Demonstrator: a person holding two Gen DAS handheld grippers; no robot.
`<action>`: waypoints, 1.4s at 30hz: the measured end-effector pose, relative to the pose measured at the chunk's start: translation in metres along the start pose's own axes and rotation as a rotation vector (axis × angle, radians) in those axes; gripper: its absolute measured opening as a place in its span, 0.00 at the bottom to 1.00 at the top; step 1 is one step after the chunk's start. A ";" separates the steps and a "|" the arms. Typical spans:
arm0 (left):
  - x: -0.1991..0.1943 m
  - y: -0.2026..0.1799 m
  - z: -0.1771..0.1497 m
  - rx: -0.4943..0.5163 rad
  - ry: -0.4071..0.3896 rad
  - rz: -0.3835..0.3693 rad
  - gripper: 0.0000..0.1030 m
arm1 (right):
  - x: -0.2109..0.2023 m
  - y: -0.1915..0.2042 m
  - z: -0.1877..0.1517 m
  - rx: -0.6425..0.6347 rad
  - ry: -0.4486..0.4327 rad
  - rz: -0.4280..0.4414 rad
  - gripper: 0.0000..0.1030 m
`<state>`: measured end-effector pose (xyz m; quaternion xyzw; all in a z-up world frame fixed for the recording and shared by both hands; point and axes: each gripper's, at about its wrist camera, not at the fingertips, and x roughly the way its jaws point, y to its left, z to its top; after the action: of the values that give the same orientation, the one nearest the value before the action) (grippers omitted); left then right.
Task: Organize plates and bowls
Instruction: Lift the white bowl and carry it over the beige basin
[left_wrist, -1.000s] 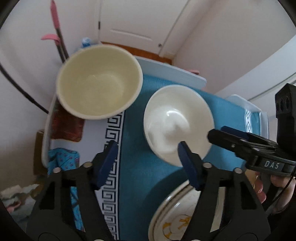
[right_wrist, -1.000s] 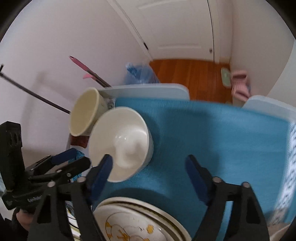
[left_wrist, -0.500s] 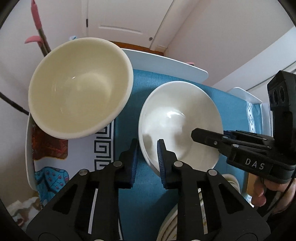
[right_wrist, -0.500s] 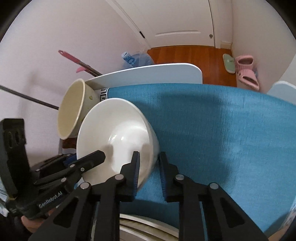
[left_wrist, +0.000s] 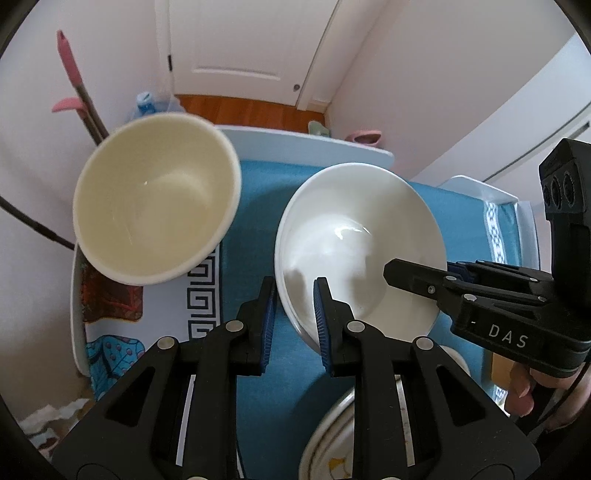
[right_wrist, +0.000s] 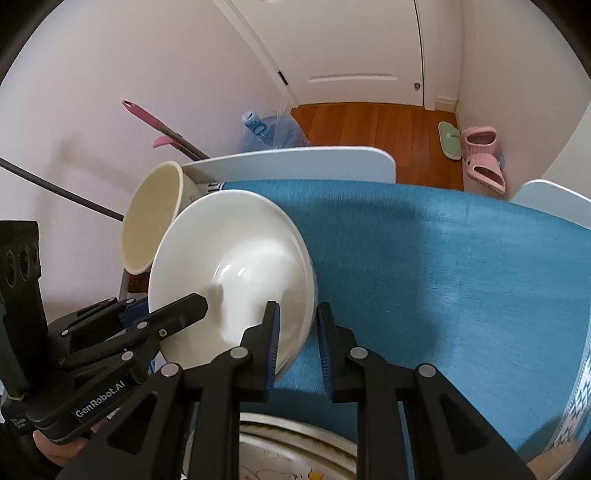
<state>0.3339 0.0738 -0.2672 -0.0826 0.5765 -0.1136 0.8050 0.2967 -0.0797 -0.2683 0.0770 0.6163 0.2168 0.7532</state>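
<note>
A white bowl (left_wrist: 354, 236) is held tilted above the blue tablecloth (left_wrist: 255, 206); it also shows in the right wrist view (right_wrist: 229, 273). My left gripper (left_wrist: 293, 310) is shut on its near-left rim. My right gripper (right_wrist: 297, 332) is shut on its opposite rim and shows at the right in the left wrist view (left_wrist: 458, 277). A cream bowl (left_wrist: 155, 206) stands at the table's left end, and appears behind the white bowl in the right wrist view (right_wrist: 151, 218). A patterned plate (left_wrist: 332, 435) lies below the grippers.
The table's white far edge (right_wrist: 295, 162) borders a wood floor with a water bottle (right_wrist: 266, 129), pink slippers (right_wrist: 484, 155) and a pink-handled mop (right_wrist: 159, 125). White walls and a door stand behind. A patterned cloth (left_wrist: 110, 347) hangs at the table's left end.
Both grippers were open a second ago and closed on the white bowl's rim. The bowl has since come up off the cloth and tilted.
</note>
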 end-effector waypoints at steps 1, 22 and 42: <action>-0.006 -0.004 0.000 0.004 -0.009 0.001 0.17 | -0.005 0.001 0.000 0.000 -0.007 0.001 0.18; -0.086 -0.210 -0.040 0.132 -0.127 -0.052 0.17 | -0.189 -0.087 -0.087 0.024 -0.232 -0.018 0.18; 0.013 -0.359 -0.136 0.202 0.102 -0.049 0.17 | -0.208 -0.235 -0.202 0.171 -0.113 -0.069 0.18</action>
<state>0.1781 -0.2751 -0.2274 -0.0092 0.6000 -0.1948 0.7759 0.1262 -0.4082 -0.2189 0.1319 0.5911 0.1329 0.7846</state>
